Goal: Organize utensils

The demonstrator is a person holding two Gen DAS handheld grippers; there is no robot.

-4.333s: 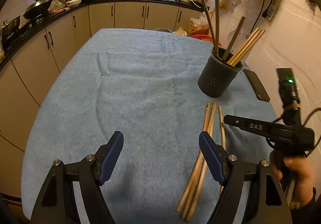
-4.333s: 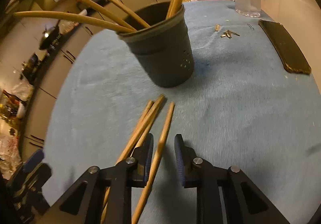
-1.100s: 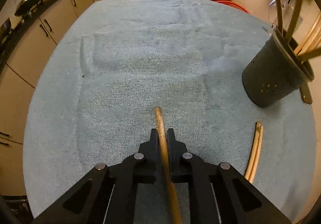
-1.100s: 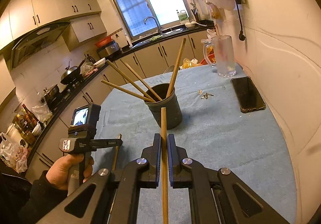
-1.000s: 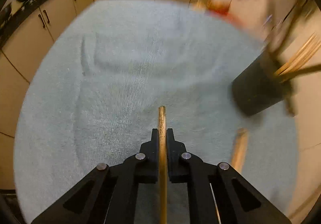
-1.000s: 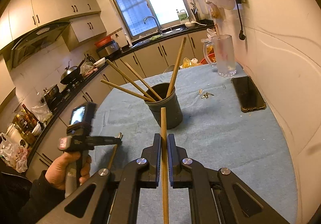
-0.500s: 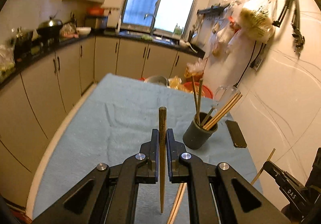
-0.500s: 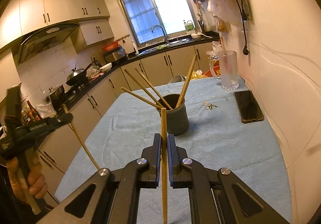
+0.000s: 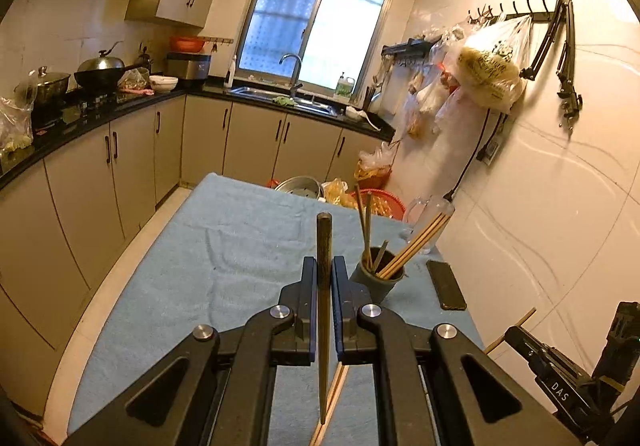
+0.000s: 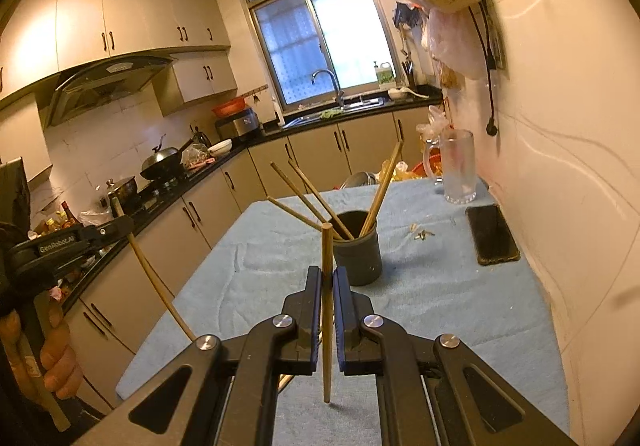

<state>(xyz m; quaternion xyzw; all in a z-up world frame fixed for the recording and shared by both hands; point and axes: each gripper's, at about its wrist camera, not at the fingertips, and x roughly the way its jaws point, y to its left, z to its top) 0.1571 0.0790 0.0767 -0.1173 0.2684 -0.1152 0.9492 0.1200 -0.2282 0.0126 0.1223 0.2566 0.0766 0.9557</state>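
Clearly, each claw grips one chopstick between its jaws, held well above the blue-towelled surface (image 9: 224, 246). The left claw (image 9: 324, 270) pinches a dark chopstick (image 9: 323, 310) whose long axis runs along the fingers, blunt end pointing forward and up past the fingertips, tapered tip trailing back below the jaws. The right claw (image 10: 327, 278) clamps a paler chopstick (image 10: 327, 310) the same way, lengthwise between the jaws, one end ahead of the tips and the other hanging behind and below.

Ahead of the right claw, slightly to its right, stands the dark holder (image 10: 357, 250) on the surface, with several chopsticks leaning outward in different directions. From the left claw the holder (image 9: 378, 282) lies forward and to the right.

Only the left wrist view shows two loose chopsticks (image 9: 332, 398) lying on the surface below its claw. Only the right wrist view shows the left claw from outside, at far left, its stick slanting down toward the surface edge. A phone (image 10: 492, 234) lies right of the holder, a glass mug (image 10: 458, 170) beyond it.
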